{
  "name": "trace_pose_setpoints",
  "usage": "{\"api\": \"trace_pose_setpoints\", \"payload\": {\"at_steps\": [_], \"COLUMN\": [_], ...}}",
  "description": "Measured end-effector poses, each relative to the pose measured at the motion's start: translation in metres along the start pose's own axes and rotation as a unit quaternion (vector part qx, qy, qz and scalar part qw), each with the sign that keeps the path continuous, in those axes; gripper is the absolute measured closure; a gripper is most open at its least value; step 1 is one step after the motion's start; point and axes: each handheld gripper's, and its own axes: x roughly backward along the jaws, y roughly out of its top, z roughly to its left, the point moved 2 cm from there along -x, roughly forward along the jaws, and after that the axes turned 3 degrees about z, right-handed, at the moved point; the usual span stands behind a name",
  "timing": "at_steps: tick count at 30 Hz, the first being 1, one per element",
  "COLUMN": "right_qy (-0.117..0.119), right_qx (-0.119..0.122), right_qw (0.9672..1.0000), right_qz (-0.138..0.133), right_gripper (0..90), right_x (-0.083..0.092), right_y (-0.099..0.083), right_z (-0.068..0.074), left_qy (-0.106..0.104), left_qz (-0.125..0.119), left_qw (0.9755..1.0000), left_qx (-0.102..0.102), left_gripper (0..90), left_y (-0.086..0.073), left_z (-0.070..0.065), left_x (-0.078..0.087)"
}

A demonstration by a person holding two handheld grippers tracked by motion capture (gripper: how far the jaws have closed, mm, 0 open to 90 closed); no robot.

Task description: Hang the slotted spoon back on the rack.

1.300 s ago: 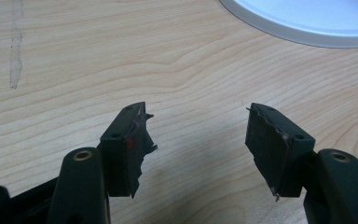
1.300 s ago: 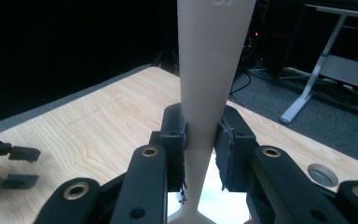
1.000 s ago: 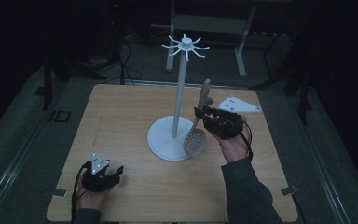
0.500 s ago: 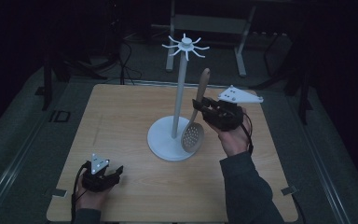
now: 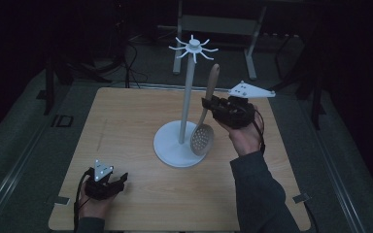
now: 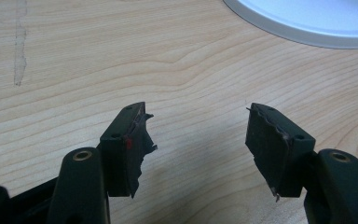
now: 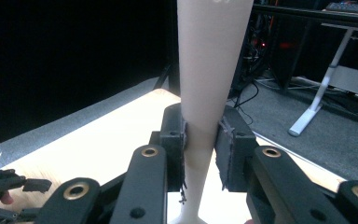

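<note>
The slotted spoon (image 5: 204, 126) hangs in the air, clamped at the narrow part of its wooden handle (image 7: 204, 116) by the right gripper (image 5: 209, 108). Both jaws press on the handle, one from each side. The handle points up and a little away from the gripper, and the round perforated bowl hangs below it, in front of the white base of the hook stand (image 5: 187, 114). The pole of the stand rises just beside the spoon, on the side away from the right hand. The left gripper (image 6: 196, 140) rests on the wooden table (image 5: 126, 126), well apart, with its jaws wide open and nothing between them.
</note>
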Motion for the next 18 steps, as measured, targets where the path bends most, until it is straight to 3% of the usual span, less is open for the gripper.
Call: {"api": "trace_pose_setpoints", "payload": {"at_steps": [18], "right_qy": [0.007], "right_qx": [-0.007], "right_qw": [0.9999], "right_qz": [0.007], "right_gripper": [74.4], "right_x": [-0.006], "right_y": [0.019], "right_z": [-0.007], "left_qy": [0.000], "left_qz": [0.000], "left_qw": [1.0000], "left_qx": [-0.001], "left_gripper": [38.7], "left_y": [-0.001], "left_z": [0.001], "left_x": [0.001]}}
